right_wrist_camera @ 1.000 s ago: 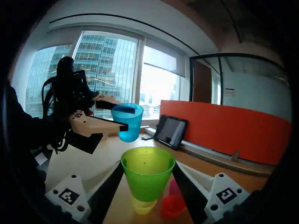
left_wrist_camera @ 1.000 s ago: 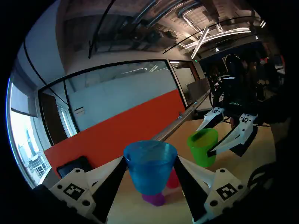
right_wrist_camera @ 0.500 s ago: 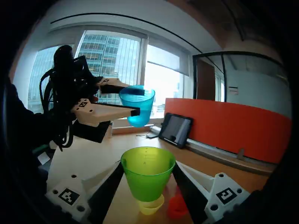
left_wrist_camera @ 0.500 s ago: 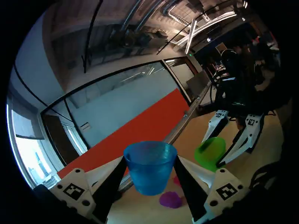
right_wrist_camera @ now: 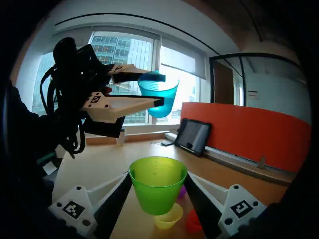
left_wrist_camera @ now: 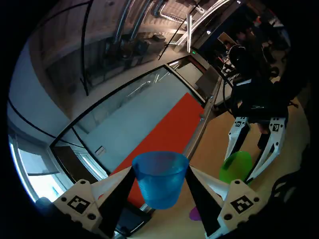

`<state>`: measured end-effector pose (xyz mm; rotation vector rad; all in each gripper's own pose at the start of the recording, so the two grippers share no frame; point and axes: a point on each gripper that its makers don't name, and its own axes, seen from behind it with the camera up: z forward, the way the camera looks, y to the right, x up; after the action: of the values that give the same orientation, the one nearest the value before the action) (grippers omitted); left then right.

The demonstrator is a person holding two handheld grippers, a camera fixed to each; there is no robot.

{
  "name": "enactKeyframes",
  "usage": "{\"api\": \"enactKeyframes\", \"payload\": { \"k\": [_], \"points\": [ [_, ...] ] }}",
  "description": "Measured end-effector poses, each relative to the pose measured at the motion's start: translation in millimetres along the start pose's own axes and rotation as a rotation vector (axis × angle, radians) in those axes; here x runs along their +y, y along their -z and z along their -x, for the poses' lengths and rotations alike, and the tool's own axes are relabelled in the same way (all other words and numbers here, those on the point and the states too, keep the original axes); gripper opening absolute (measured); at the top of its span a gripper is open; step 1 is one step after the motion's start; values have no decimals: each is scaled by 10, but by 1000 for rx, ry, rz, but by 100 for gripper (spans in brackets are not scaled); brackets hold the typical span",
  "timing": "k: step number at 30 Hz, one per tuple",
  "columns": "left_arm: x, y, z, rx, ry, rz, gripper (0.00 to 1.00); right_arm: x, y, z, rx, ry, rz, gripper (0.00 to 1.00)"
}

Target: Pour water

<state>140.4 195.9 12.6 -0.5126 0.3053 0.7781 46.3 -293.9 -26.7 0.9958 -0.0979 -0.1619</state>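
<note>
My left gripper [left_wrist_camera: 159, 172] is shut on a translucent blue cup [left_wrist_camera: 160, 185], which stands upright between its white fingers. In the right gripper view that left gripper [right_wrist_camera: 161, 89] holds the blue cup [right_wrist_camera: 158, 95] high in the air, up and a little left of the green cup, with clear space between them. My right gripper [right_wrist_camera: 158, 177] is shut on a translucent green cup [right_wrist_camera: 158, 191], low over the wooden table [right_wrist_camera: 99, 163]. The left gripper view has the right gripper [left_wrist_camera: 240, 165] lower down at the right with the green cup [left_wrist_camera: 235, 167] in it. I cannot make out water in either cup.
Small yellow [right_wrist_camera: 169, 218], red [right_wrist_camera: 193, 223] and purple [right_wrist_camera: 182, 192] cups sit on the table under the green cup. A dark tablet [right_wrist_camera: 194, 136] leans by the orange partition [right_wrist_camera: 255, 135]. Windows run along the far side. The person's dark sleeve [right_wrist_camera: 28, 135] holds the left gripper.
The left gripper has lifted the blue cup upward and closer over the green cup, tipping its camera toward the ceiling. The right gripper has kept the green cup almost still.
</note>
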Motion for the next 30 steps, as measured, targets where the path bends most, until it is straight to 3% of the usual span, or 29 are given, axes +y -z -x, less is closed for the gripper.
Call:
{"api": "enactKeyframes", "payload": {
  "k": [14,30],
  "points": [
    [-83,-47,-224,38,-134,-24,86,-36,-48,29,-2,-8,-19,91],
    [-53,-107,-369,48,-293,-39,86,-15,-48,18,6,-12,-26,91]
  ]
}}
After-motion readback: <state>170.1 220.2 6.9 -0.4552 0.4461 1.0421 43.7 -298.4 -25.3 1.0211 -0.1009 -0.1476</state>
